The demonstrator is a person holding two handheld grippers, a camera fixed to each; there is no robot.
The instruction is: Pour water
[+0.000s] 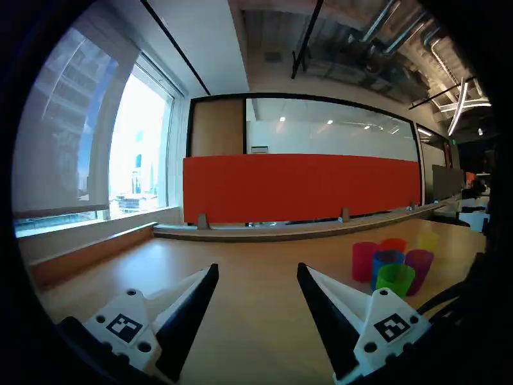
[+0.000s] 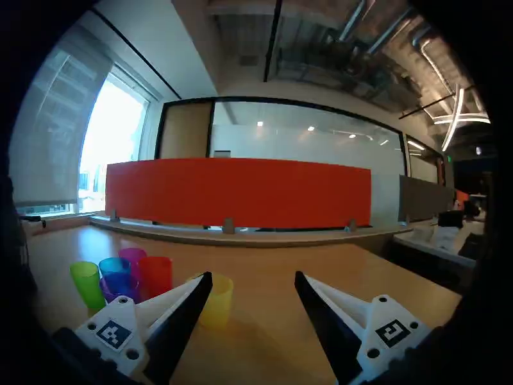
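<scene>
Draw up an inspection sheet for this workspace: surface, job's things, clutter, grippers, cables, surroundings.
Surface: light wooden tabletop, bare in front of both grippers.
Job's things: six coloured translucent plastic cups, upright and bunched close together, right of the left gripper and left of the right gripper.
Clutter: nothing seen.
Grippers: left gripper open, holding nothing; right gripper open, holding nothing.
Cables: black cable-like strands at the right edge of the left gripper view; what they are is unclear.
Surroundings: long orange-red divider panel along the table's far edge, bright window, exposed ceiling pipes.
</scene>
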